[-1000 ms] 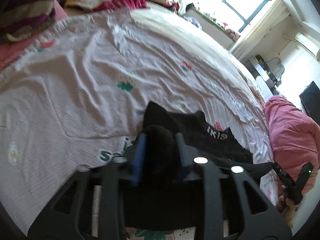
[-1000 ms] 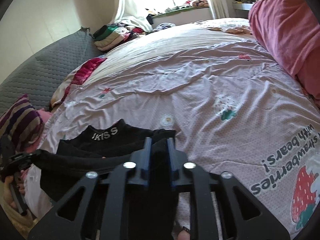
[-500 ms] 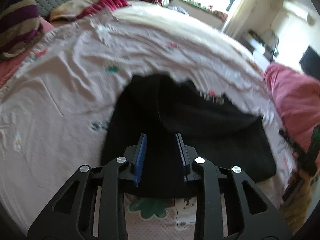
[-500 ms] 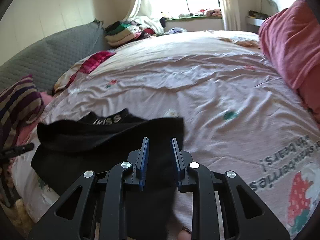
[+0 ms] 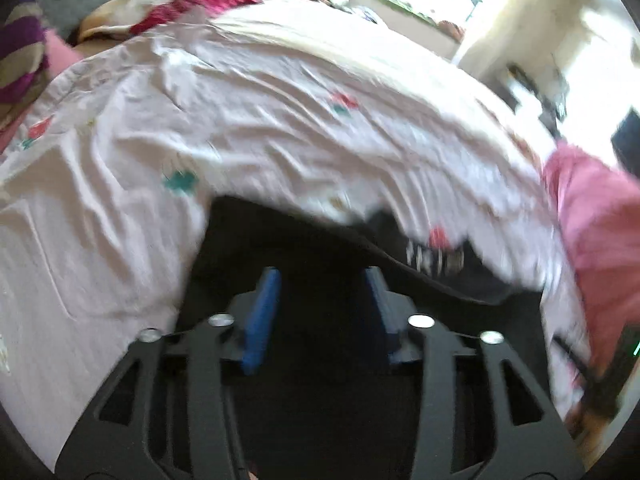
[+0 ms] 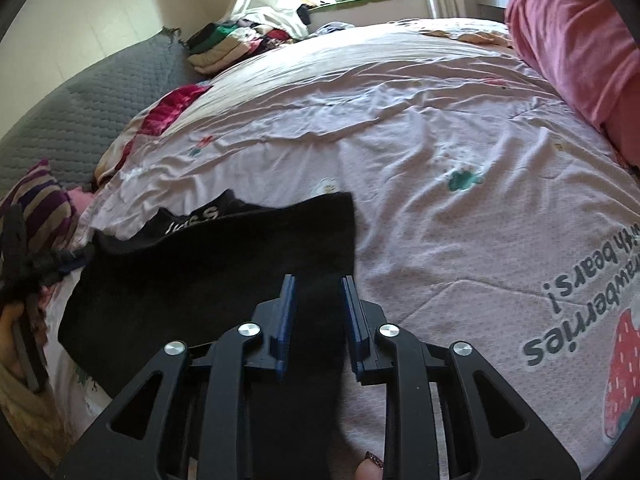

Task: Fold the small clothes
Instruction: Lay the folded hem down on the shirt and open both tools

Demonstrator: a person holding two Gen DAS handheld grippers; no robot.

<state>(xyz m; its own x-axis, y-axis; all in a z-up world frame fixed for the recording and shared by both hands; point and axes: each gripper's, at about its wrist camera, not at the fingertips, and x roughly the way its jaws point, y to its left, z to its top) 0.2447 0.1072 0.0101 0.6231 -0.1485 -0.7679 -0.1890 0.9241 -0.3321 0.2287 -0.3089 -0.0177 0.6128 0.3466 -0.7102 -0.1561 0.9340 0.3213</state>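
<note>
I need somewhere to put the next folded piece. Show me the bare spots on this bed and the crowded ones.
Bare quilt lies right of the black garment, running to the pink blanket and down to the strawberry print. More open quilt lies beyond the garment, up to the clothes pile. Crowded: the near left corner, where the garment lies under both open claws beside the striped pillow.
</note>
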